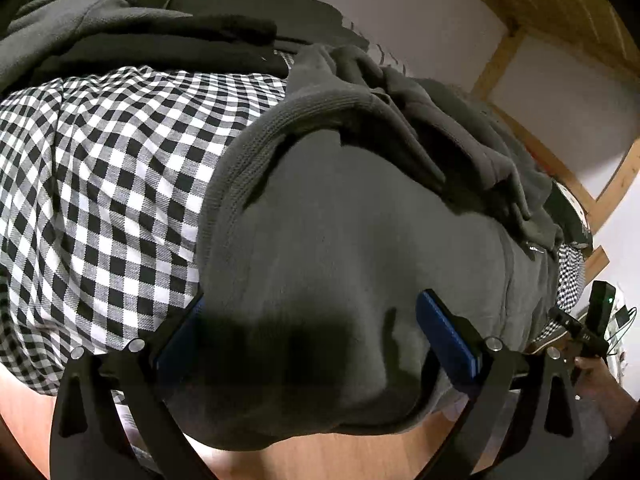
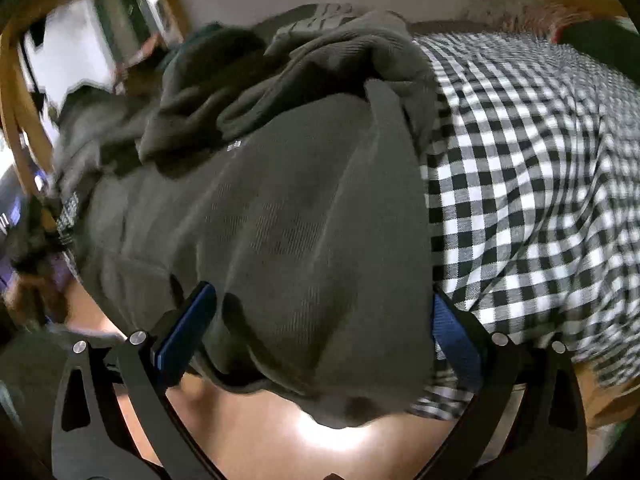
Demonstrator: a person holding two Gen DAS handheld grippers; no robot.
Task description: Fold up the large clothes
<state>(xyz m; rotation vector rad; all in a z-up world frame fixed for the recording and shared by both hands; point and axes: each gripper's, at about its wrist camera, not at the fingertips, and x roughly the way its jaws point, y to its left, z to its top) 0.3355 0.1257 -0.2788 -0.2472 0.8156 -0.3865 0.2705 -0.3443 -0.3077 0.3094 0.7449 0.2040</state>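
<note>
A large grey sweatshirt (image 1: 360, 220) lies spread on a black-and-white checked cloth (image 1: 100, 180), its bunched sleeves or hood (image 1: 420, 120) heaped at the far end. My left gripper (image 1: 312, 336) is open, its blue pads (image 1: 444, 336) wide apart astride the sweatshirt's near edge. In the right wrist view the same sweatshirt (image 2: 280, 220) fills the middle and the checked cloth (image 2: 520, 180) shows to the right. My right gripper (image 2: 320, 332) is open too, its blue pads (image 2: 188, 332) on either side of the near hem. This view is motion-blurred.
A pile of dark clothes (image 1: 120, 20) sits at the back left. Bare wooden tabletop (image 2: 312, 436) shows below the hem. A wooden frame (image 1: 516, 52) runs along the white wall. A hand holding the other gripper's body (image 1: 592, 320) is at the far right.
</note>
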